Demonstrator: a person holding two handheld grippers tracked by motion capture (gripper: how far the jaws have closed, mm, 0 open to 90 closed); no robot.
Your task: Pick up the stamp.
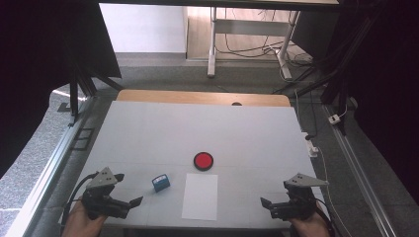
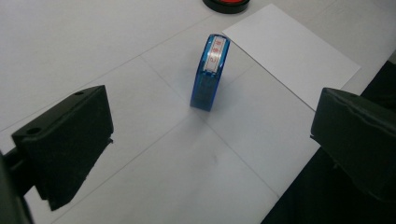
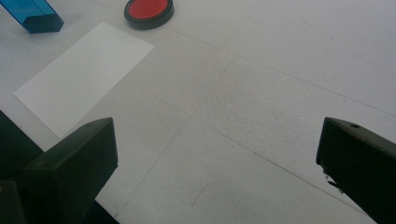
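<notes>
Left claw [image 1: 132,202] lies low, spread and empty, aimed at the blue stamp [image 1: 160,182]; right claw [image 1: 267,204] likewise spread.

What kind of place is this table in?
Probably a lab or recording workspace, not a home: a white work table stands between dark curtains, loose cables lie on the floor behind it, and metal rails flank it.

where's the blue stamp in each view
high view: blue stamp left of centre near the front edge, just left of the white paper.
left gripper view: upright at top centre, ahead of the jaws.
right gripper view: top left corner.
shared landmark: the red ink pad, beyond the paper.
</notes>
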